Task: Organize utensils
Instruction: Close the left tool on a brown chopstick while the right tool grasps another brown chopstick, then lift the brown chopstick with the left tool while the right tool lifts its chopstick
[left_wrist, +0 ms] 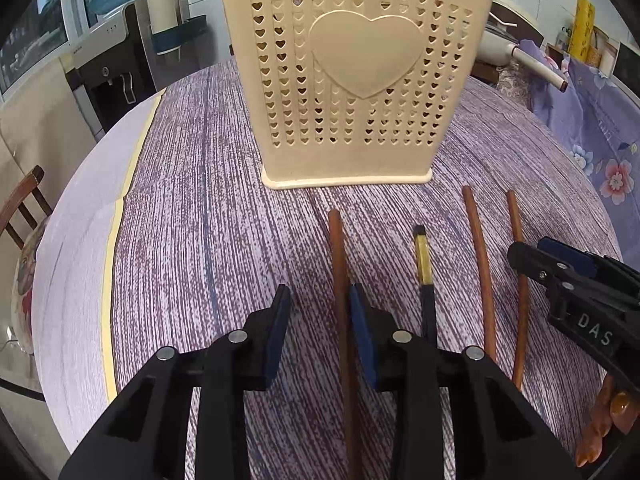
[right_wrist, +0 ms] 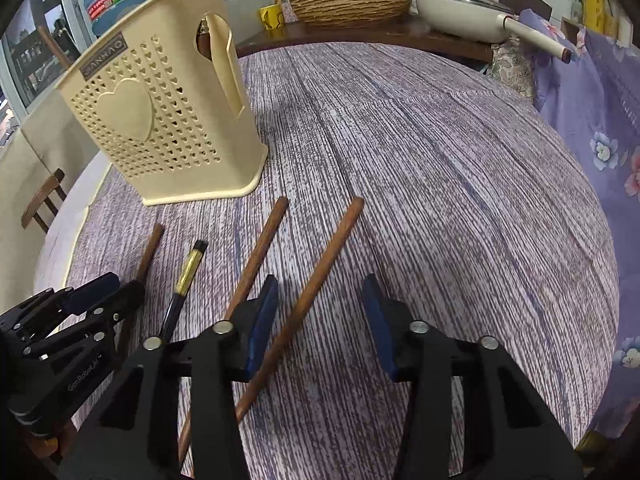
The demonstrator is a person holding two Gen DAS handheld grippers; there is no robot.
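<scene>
Both sets of jaws are standing apart, clamped on nothing. Four chopsticks are lying side by side just in front of the cream holder [left_wrist: 348,92], laid out for picking. The left gripper [left_wrist: 320,312] is straddling the leftmost chopstick [left_wrist: 338,264], which is running close along its right pad. The right gripper [right_wrist: 320,312] is framing the rightmost chopstick [right_wrist: 320,276], which is slanting across towards its left pad.

- We see the utensil holder [left_wrist: 362,80] standing upright on the bench [left_wrist: 200,200], toward its far side.
- Before the holder, four sticks lie side by side: the leftmost chopstick [left_wrist: 338,264], then the banded chopstick [left_wrist: 423,260], then two more chopsticks [left_wrist: 478,264] to the right.
- Behind the bench, a basket [right_wrist: 352,2] and a pan [right_wrist: 460,12] sit on a counter [right_wrist: 360,38].
</scene>
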